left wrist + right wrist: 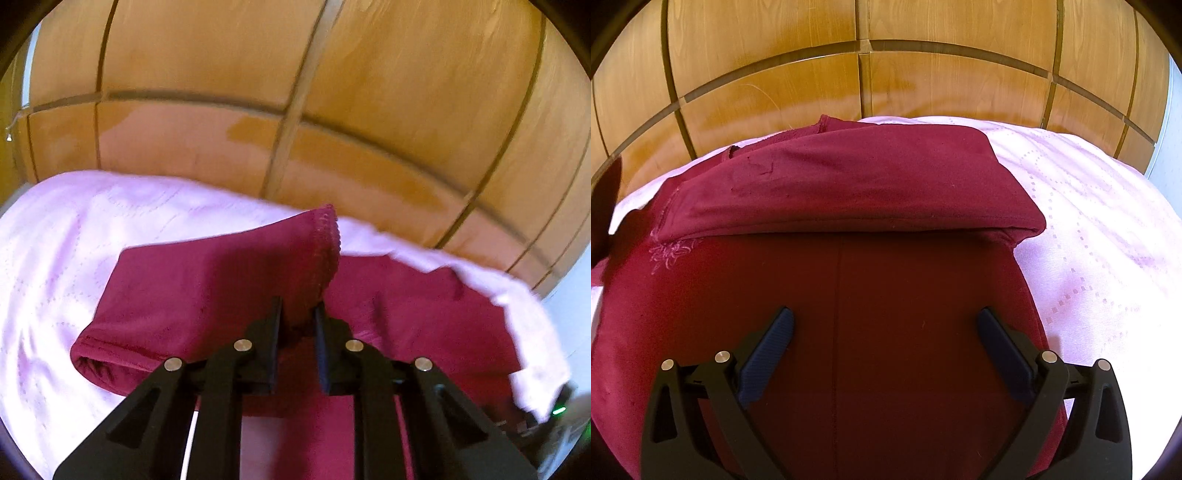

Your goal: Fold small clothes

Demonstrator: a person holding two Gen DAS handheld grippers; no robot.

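Observation:
A dark red garment lies on a pale pink quilted cover, its far part folded back toward me into a thick band. My right gripper is open, low over the flat near part of the garment, holding nothing. In the left wrist view, my left gripper is shut on a lifted flap of the red garment, whose stitched hem stands up above the fingers. The rest of the garment lies below and to the right.
Wooden panelled wardrobe doors rise right behind the cover. The pink cover spreads to the left in the left wrist view, and a fold of it lies over the garment's right side. A dark object with a green light sits at lower right.

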